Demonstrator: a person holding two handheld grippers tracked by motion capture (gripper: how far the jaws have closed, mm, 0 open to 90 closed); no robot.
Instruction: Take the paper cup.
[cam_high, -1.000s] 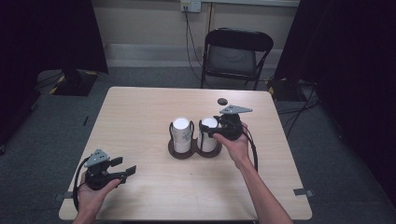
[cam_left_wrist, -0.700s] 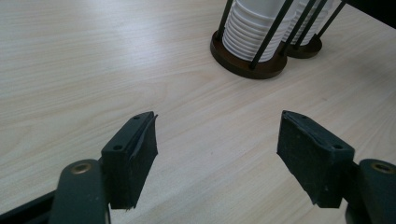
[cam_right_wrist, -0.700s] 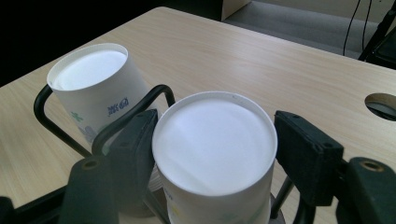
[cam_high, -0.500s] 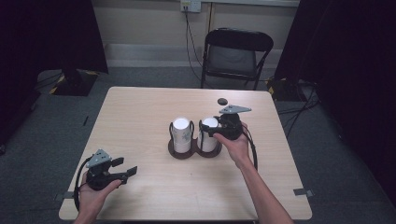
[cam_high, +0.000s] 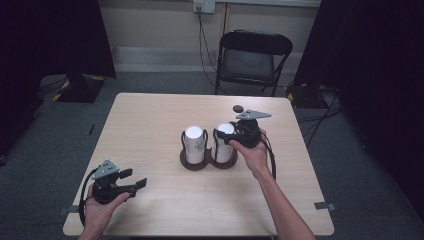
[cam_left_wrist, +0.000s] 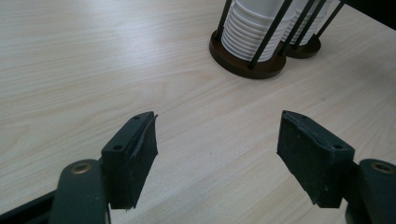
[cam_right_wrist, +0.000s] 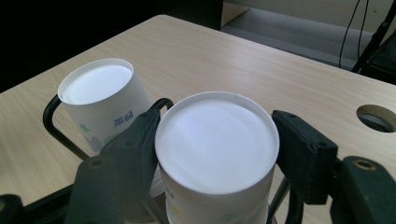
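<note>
The right gripper (cam_right_wrist: 215, 154) has just been closing its fingers (cam_right_wrist: 304, 149) around the top paper cup (cam_right_wrist: 215, 144), which sits upside down on the right stack of a 2-post cup holder (cam_high: 206, 161) in the middle of the desk (cam_high: 150, 120). Both pads now seem to touch the cup's wall just under its rim, so it counts as grasped, lightly. To do this step well, squeeze only enough to keep the cup from slipping, since thin paper dents easily, then lift straight up along the holder's black rods so the rim does not catch and the cups beneath stay nested. The neighbouring cup stack (cam_right_wrist: 100, 105) stands just beside and should not be nudged. The left gripper (cam_left_wrist: 217, 154) rests near the desk's front-left corner, fingers released and holding nothing; it could steady the holder's base if the stack rises.
</note>
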